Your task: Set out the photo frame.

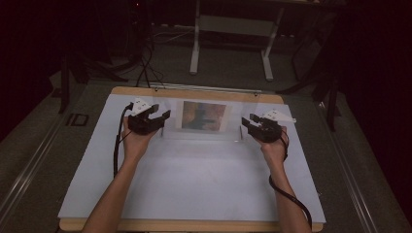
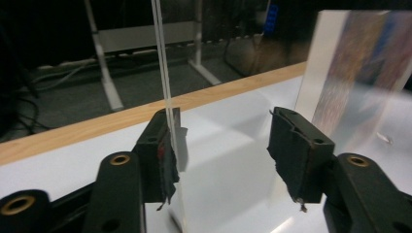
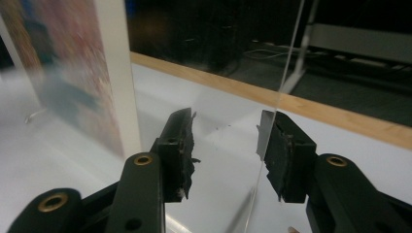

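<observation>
Here we are looking down on a white rectangular board (image 1: 194,179) lying on a table with a light wooden edge (image 1: 194,225), where a clear acrylic picture stand with a colourful print inside (image 1: 204,116) is standing upright near the far edge. Both bare forearms are reaching forward from the bottom of the high view, angled slightly inward, with the wrists nearly straight. The left hand (image 1: 133,143) is gripping the black left gripper (image 1: 158,118) just beside the stand's left end, jaws pointing right toward the print. The right hand (image 1: 274,148) is gripping the black right gripper (image 1: 248,122) at the stand's right end, jaws pointing left.

In the left gripper view we are seeing the jaws spread apart, with the stand's thin clear edge (image 2: 167,97) running up against the inner face of the left-hand pad (image 2: 165,155); the other pad is standing well clear. In the right gripper view the jaws are likewise parted, and the clear edge (image 3: 286,73) is rising beside the right-hand pad (image 3: 279,150). Neither gripper is clamping the stand.
</observation>
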A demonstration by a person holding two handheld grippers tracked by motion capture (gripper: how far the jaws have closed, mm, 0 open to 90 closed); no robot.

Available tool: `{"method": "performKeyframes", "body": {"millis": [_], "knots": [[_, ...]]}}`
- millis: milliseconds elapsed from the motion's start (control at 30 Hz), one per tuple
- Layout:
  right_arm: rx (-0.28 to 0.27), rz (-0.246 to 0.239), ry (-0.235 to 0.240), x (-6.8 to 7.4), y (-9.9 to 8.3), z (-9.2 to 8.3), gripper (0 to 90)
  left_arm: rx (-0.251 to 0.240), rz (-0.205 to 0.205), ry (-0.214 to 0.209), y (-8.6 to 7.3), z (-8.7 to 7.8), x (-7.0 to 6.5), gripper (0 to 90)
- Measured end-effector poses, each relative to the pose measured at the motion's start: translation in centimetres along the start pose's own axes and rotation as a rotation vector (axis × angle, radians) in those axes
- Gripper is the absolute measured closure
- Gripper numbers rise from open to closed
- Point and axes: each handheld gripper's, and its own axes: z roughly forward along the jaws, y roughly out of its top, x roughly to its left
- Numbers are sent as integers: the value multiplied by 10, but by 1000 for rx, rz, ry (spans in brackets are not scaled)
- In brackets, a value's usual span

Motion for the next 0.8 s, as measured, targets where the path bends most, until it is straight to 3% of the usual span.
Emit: {"method": "performKeyframes", "body": {"millis": [67, 133, 367, 800], "knots": [[-4, 41, 20, -1, -1, -4, 564, -2, -27, -14, 1, -3, 0, 477], [-5, 56, 23, 0, -1, -6, 565, 1, -29, -16, 1, -5, -3, 477], [30, 43, 14, 5, -4, -20, 565, 28, -20, -25, -1, -10, -11, 476], [43, 5, 0, 12, -6, -25, 574, 31, -29, -35, -5, -10, -8, 457]]}}
